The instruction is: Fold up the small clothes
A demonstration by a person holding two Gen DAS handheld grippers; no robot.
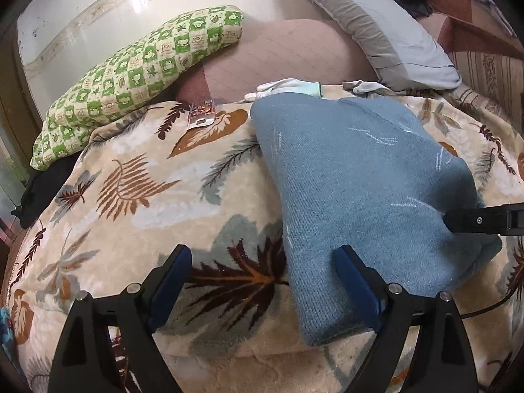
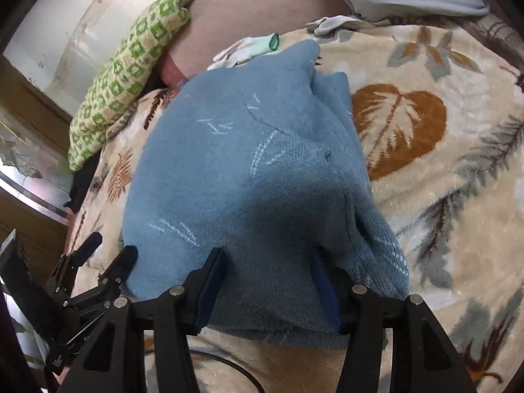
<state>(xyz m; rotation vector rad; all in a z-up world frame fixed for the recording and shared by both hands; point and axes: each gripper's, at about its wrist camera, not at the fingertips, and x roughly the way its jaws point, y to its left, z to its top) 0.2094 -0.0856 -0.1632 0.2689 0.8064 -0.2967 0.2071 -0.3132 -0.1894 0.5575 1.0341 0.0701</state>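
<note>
A folded blue knit garment (image 1: 366, 183) lies on the leaf-patterned blanket (image 1: 147, 203); it fills the middle of the right wrist view (image 2: 249, 177). My left gripper (image 1: 262, 262) is open at the garment's near left corner, its right finger (image 1: 353, 281) on the cloth and its left finger over the blanket. My right gripper (image 2: 265, 271) is open with both fingers at the garment's near edge, holding nothing. The right gripper shows as a black tip at the garment's right corner in the left wrist view (image 1: 481, 219). The left gripper shows at the lower left in the right wrist view (image 2: 108, 255).
A green checked pillow (image 1: 137, 75) lies at the back left against the wall. A grey pillow (image 1: 386, 29) lies at the back right. White gloves (image 1: 285, 86) and a small packet (image 1: 201, 114) lie at the blanket's far edge. A black cable (image 2: 229, 366) runs under my right gripper.
</note>
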